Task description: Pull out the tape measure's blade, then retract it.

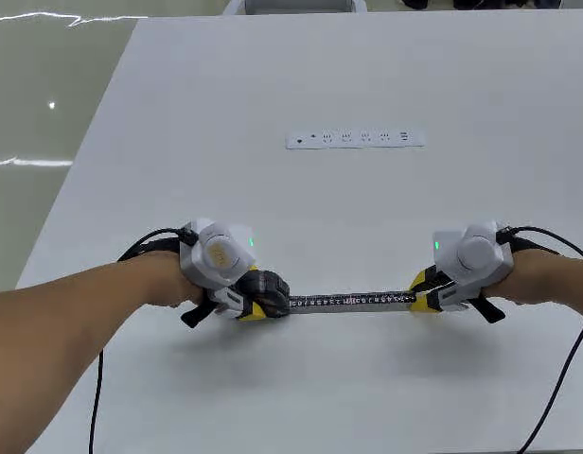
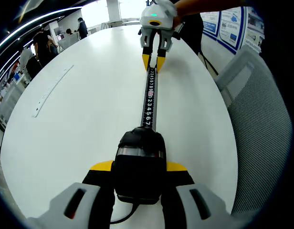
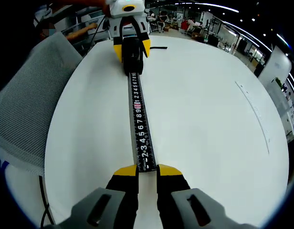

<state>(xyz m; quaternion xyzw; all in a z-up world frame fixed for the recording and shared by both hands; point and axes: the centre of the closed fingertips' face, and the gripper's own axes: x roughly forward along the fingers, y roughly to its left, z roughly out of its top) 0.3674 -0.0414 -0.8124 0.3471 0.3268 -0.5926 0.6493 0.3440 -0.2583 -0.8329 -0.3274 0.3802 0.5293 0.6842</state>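
White desk, with a power strip well behind the work. In the head view the left hand-held gripper grasps the black tape measure. Its blade lies drawn out flat on the desk, reaching the right hand-held gripper.

Left gripper view: the jaws are clamped on the tape measure (printed numbers run away along the blade).

Right gripper view: the jaws are pinched on the blade's tip, with the tape measure at the far end.

The blade bears white digits on black: at the centre of the right gripper view, 2 3 4 5 6 7 8 9, a red mark, then further digits. In the left gripper view, 2 3 4 5 6 7 shows just above the case. Posters, upper right there, are unreadable
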